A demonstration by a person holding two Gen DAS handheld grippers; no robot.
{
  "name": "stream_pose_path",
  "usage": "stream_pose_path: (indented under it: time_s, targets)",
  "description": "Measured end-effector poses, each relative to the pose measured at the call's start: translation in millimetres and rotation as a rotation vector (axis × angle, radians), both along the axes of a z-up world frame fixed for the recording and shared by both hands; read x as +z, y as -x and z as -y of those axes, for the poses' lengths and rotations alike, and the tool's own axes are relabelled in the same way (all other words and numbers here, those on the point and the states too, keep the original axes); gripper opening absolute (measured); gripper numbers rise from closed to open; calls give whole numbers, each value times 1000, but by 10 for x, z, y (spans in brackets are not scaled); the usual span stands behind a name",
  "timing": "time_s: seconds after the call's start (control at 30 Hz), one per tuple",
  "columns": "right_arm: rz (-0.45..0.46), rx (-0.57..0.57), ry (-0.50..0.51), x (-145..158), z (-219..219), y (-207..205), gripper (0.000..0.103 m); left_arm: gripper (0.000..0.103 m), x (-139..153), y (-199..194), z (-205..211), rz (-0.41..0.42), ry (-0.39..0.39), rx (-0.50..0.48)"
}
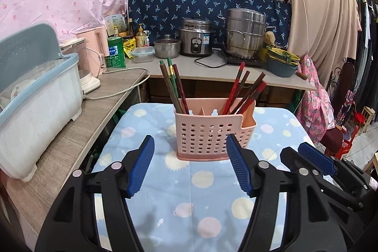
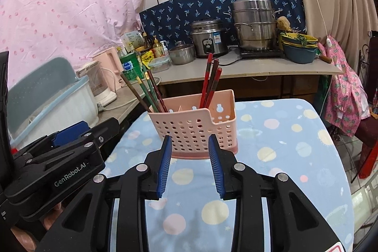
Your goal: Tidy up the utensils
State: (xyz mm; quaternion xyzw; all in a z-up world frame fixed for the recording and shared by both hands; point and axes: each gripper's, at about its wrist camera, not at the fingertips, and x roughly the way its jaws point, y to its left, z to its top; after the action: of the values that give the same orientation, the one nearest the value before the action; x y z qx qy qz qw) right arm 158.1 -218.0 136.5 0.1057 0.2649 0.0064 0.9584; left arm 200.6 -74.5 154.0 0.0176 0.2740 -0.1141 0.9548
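A pink perforated utensil holder (image 1: 208, 134) (image 2: 193, 129) stands on the blue dotted tablecloth (image 1: 189, 193) (image 2: 271, 145). Green and dark chopsticks (image 1: 173, 86) (image 2: 144, 91) lean in its left compartment. Red and brown chopsticks (image 1: 245, 91) (image 2: 210, 82) lean in its right compartment. My left gripper (image 1: 189, 148) is open and empty, just short of the holder. My right gripper (image 2: 190, 145) is open and empty, close in front of the holder. The right gripper shows at the right of the left wrist view (image 1: 314, 157); the left gripper shows at the left of the right wrist view (image 2: 70, 134).
A white and blue dish rack (image 1: 35, 110) (image 2: 54, 105) sits on the wood counter at the left. Pots, a rice cooker (image 1: 196, 39) (image 2: 209, 38), bottles and bowls stand on the back counter. A cable (image 1: 113, 91) hangs off the counter edge.
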Motion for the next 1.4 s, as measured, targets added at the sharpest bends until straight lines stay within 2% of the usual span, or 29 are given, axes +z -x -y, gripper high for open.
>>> stream_pose_path:
  time_s: [0.07,0.2,0.57,0.83,1.13,1.4]
  targets:
    - [-1,-10,22,-31,-32,58,39,63,-34,37,10,-5,-6,4]
    - [-13,-29,52,-103,-62,136,43,64,-125,107,-12,-17,-7,18]
    - [-57,-76,77,-302,-71,219,63,66,-309,169,-88,-49,-14,46]
    - [-89,-82,76,-405,-76,222,68,72,-366,228,-64,-46,-38,37]
    - [-101,-109,104,-434,-51,205,80,76,-399,219,-86,-43,-50,61]
    - [-123,-113,103,-534,-20,144,81,81,-509,117,-82,-73,-59,72]
